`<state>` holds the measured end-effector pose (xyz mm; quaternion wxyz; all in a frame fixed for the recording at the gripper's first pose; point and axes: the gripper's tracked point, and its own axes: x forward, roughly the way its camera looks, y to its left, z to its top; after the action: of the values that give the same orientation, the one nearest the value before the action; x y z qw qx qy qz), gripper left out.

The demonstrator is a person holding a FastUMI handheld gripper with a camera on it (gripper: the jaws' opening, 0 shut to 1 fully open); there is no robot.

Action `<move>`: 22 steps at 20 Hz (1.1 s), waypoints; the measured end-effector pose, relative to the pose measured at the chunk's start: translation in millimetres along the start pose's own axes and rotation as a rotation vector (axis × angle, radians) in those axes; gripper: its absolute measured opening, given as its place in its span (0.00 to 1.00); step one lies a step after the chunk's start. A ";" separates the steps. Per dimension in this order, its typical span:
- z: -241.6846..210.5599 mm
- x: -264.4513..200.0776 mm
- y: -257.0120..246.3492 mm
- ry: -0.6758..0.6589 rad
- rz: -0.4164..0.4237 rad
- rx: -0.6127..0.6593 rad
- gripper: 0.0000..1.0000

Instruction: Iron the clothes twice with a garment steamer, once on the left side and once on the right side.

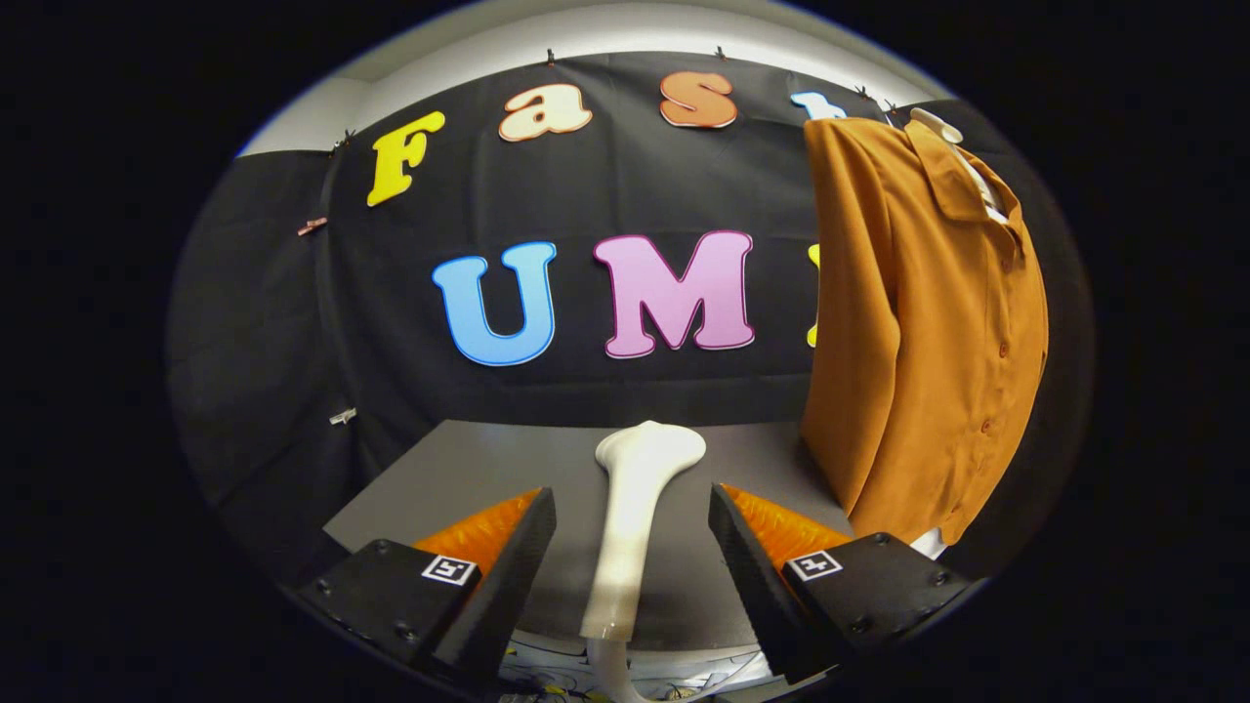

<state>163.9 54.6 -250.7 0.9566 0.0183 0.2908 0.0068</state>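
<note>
jaws: we see the gripper (633,532) with its 2 fingers spread wide apart, nothing clamped; gaps show on both sides of the steamer.
steamer: 1 white garment steamer (630,527) lies lengthwise between the jaws, handle toward us, its flared head pointing away just beyond the fingertips.
surface: 1 grey surface (469,469) carries the steamer; its near rim sits under the fingers, with some cabling below that we can't make out.
shirt: 1 orange-brown button shirt (928,322) hangs upright to the right of and beyond the jaws, well apart from the steamer, hem just above the surface.
hanger: 1 white hanger or form (939,125) pokes out at the collar; we can't tell which.
step in hand: we judge this is the pickup of the steamer, with 0 of 2 passes done.
how to do it well: we'd close both fingers squarely on the handle's mid section, not the flared head, so it doesn't twist; keep it centred between the pads, lift straight, then swing right toward the shirt.
counts: 1 gripper, 2 fingers, 1 steamer, 1 shirt, 1 surface.
</note>
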 end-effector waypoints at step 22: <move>-70.7 74.0 -6.3 0.340 -0.085 0.050 0.45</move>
<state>186.0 52.3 -350.8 0.8923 0.0285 0.4490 -0.0380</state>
